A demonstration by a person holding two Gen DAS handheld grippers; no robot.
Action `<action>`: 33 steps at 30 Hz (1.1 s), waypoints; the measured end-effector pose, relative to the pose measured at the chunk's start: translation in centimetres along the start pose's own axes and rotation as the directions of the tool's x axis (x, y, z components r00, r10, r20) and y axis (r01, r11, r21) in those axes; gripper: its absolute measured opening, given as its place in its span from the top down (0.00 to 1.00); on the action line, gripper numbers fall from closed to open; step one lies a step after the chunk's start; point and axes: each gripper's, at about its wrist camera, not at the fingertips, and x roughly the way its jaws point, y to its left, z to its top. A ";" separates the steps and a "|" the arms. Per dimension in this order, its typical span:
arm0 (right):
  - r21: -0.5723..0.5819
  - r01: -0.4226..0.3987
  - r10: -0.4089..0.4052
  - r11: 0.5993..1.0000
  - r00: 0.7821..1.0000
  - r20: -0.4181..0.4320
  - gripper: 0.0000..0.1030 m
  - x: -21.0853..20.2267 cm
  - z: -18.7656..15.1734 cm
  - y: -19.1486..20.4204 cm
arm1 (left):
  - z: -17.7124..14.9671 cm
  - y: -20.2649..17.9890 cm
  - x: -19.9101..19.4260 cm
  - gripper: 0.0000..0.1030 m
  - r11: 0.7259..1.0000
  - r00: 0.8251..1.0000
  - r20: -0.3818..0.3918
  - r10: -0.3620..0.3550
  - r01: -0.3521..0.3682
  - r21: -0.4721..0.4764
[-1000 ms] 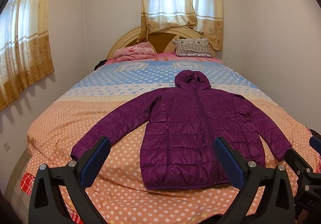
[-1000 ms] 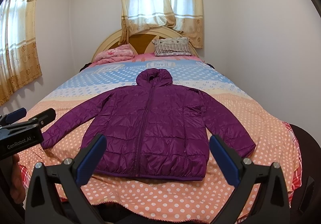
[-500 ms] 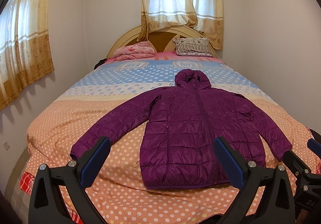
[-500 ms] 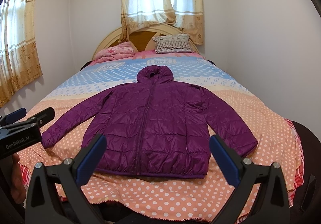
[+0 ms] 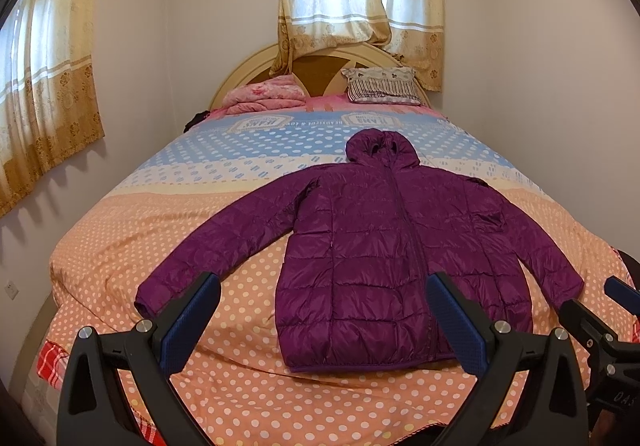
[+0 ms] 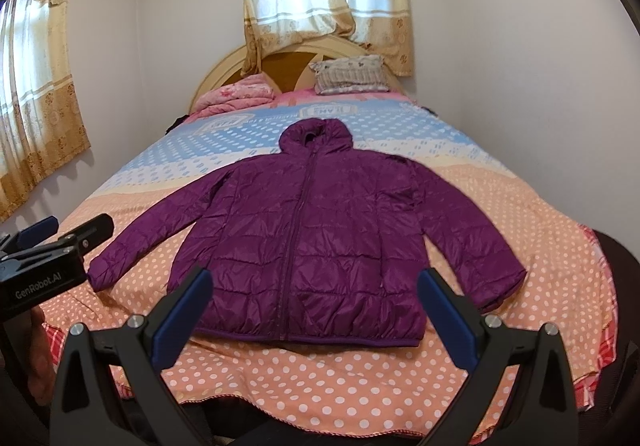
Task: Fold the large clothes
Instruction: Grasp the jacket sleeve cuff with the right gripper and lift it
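While flat on bed [image 5: 120,246], purple jacket [image 5: 384,246], L gripper [image 5: 324,310] & R gripper [image 6: 316,302] both spread wide.

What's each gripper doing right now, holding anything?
Left gripper: open, empty, short of the jacket.
Right gripper: open, empty, also short of the jacket.

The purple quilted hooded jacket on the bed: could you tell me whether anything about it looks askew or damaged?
Nothing stands out. The purple quilted hooded jacket lies flat, zipped, sleeves spread, on the polka-dot bedspread; no damage is visible.
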 end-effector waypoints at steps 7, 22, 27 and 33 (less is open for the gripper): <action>0.132 0.052 -0.046 0.990 0.998 -0.049 0.00 3.4 0.2 -7.1 | -0.1 0.1 4.0 0.01 1.000 0.999 -0.040 0.021 -0.020 0.024; 0.380 0.352 -0.223 0.855 0.912 -0.343 0.26 14.1 -2.4 -25.6 | 3.1 0.1 19.0 0.01 0.992 0.988 -0.095 0.123 -0.118 0.053; 0.294 0.400 -0.268 0.868 0.876 -0.402 0.51 16.7 -2.9 -25.3 | 3.1 0.6 23.9 0.01 0.980 0.972 -0.135 0.193 -0.184 0.077; 0.281 0.403 -0.285 0.871 0.880 -0.380 0.84 16.6 -2.5 -27.4 | 3.5 2.1 27.3 0.01 0.970 0.955 -0.173 0.241 -0.229 0.085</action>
